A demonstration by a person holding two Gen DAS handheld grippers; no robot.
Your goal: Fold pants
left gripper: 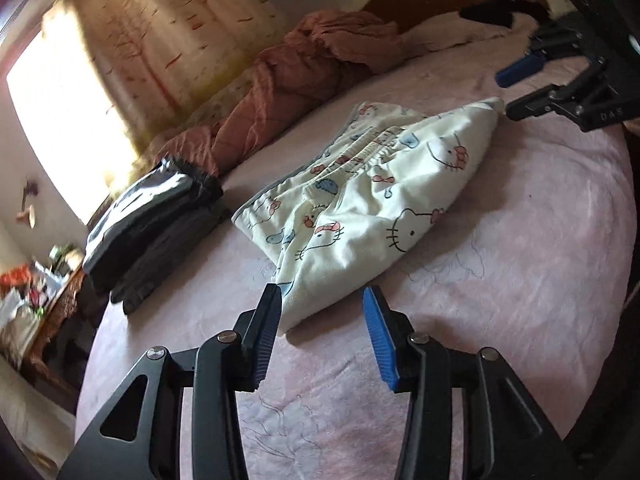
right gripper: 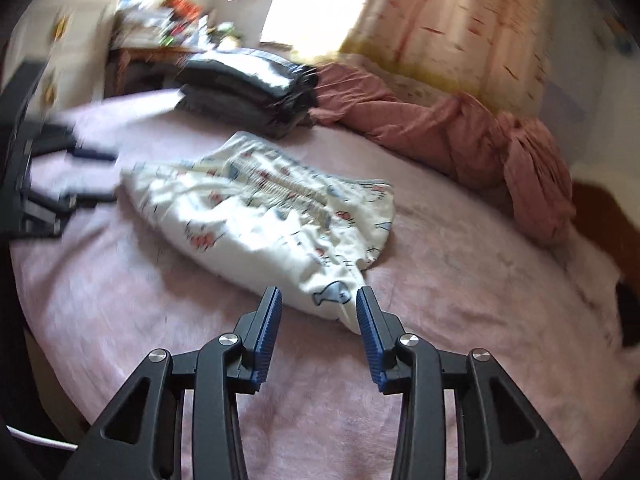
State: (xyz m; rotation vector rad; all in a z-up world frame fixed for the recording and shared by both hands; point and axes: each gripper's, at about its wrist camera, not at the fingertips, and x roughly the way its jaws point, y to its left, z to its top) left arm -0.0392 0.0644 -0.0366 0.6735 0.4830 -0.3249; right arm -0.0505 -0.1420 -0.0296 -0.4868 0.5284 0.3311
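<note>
Nearest us, our left gripper (left gripper: 322, 294) stands parted, a pants (left gripper: 360, 196) corner loose between its pads, unpinched. Our right gripper (right gripper: 319, 294) gapes likewise over the opposite corner. The cream cartoon-print pants lie folded on the pink bedsheet (left gripper: 500, 280). At ten o'clock sits a dark folded stack (left gripper: 152, 224); beyond, a rumpled rust blanket (left gripper: 300, 64).
</note>
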